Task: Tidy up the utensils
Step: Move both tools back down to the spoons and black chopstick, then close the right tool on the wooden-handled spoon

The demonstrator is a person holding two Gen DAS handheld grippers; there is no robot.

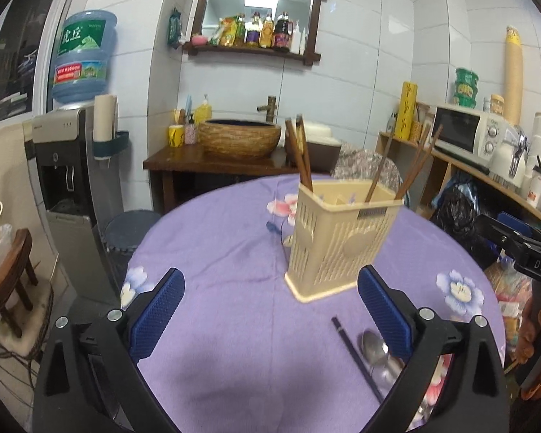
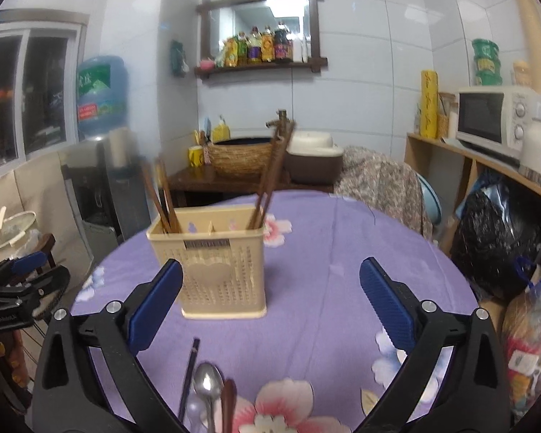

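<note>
Nearest of all, the left gripper (image 1: 270,310) hangs over the purple flowered tablecloth (image 1: 234,270) with its blue fingers (image 1: 158,310) spread wide and nothing between them. Likewise the right gripper (image 2: 270,303) is spread apart and empty above the same cloth; its left pad overlaps the front corner of the holder in its own view, though contact cannot be judged.

Just beyond the left gripper's right finger lie loose utensils on the cloth: a dark chopstick (image 1: 355,355) running diagonally and a metal spoon (image 1: 373,346) beside it, partly hidden by the finger. From the right wrist the same group sits at the near edge of the table: the chopstick (image 2: 189,375), the spoon (image 2: 207,384) and a brown wooden handle (image 2: 229,402) close beside the spoon.

Farther in, near the middle of the table, stands a beige perforated utensil holder (image 1: 337,241), upright, with a divider inside. Brown wooden chopsticks (image 1: 301,155) lean out of its left compartment, and more chopsticks (image 1: 414,162) lean out of the right one.

Behind the table a woven basin (image 1: 240,139) sits on a dark wooden stand, a water dispenser (image 1: 72,166) stands at the left, a microwave (image 1: 467,130) rests on a shelf at the right, and a framed mirror (image 1: 258,18) with bottles hangs on the tiled wall.
</note>
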